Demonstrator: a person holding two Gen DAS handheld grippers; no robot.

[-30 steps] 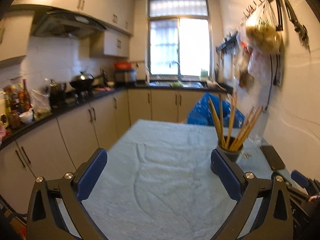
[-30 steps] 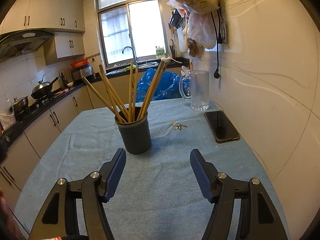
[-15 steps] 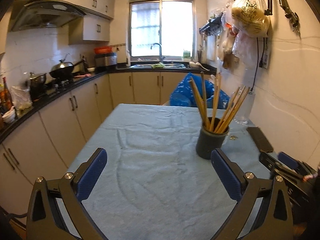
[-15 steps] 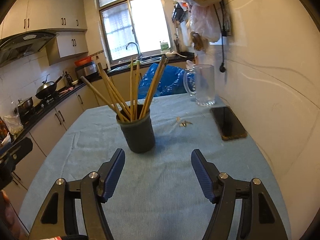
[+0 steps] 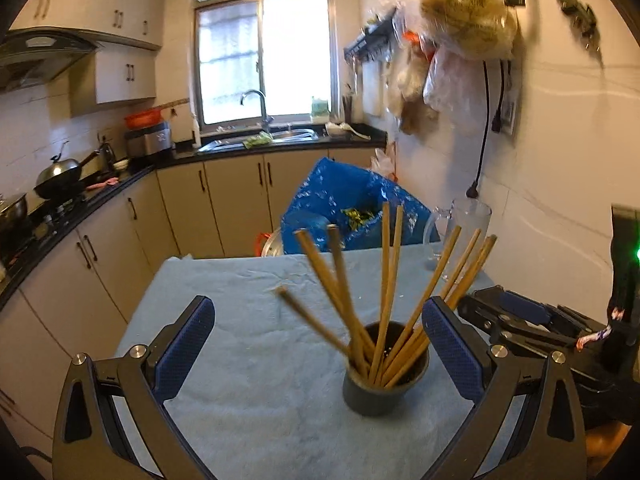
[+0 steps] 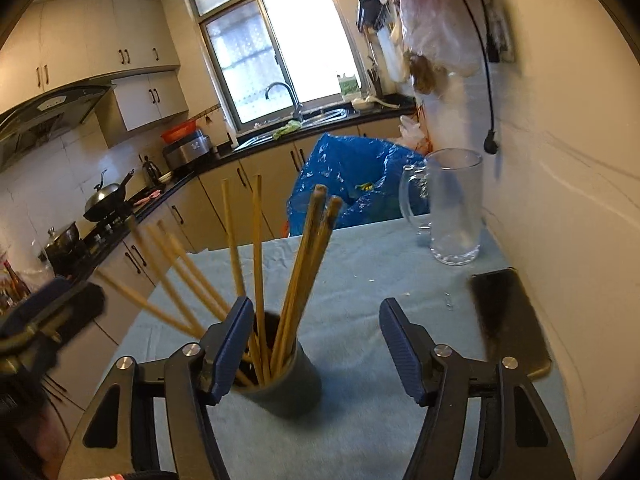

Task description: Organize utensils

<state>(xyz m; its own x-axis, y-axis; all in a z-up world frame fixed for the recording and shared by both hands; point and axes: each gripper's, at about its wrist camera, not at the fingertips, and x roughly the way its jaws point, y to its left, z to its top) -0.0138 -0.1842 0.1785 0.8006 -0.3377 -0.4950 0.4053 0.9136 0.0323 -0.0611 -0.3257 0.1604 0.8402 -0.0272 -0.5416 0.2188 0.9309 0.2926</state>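
A dark grey utensil cup (image 5: 383,388) stands on the blue-clothed table (image 5: 248,344) and holds several wooden chopsticks (image 5: 386,276) fanned outward. My left gripper (image 5: 318,356) is open and empty, with the cup between and just ahead of its fingers. My right gripper (image 6: 316,356) is open and empty, close above the cup (image 6: 288,388), whose chopsticks (image 6: 304,268) rise by its left finger. The right gripper also shows at the right of the left wrist view (image 5: 520,316).
A glass mug (image 6: 454,208) and a black phone (image 6: 508,320) lie on the table by the right wall. A blue bag (image 5: 352,208) stands beyond the far table edge. Counters with a wok (image 5: 60,178) run along the left.
Both grippers have moved closer to the cup. In the left view it has shifted from the right side to between the fingers. Both stay open.
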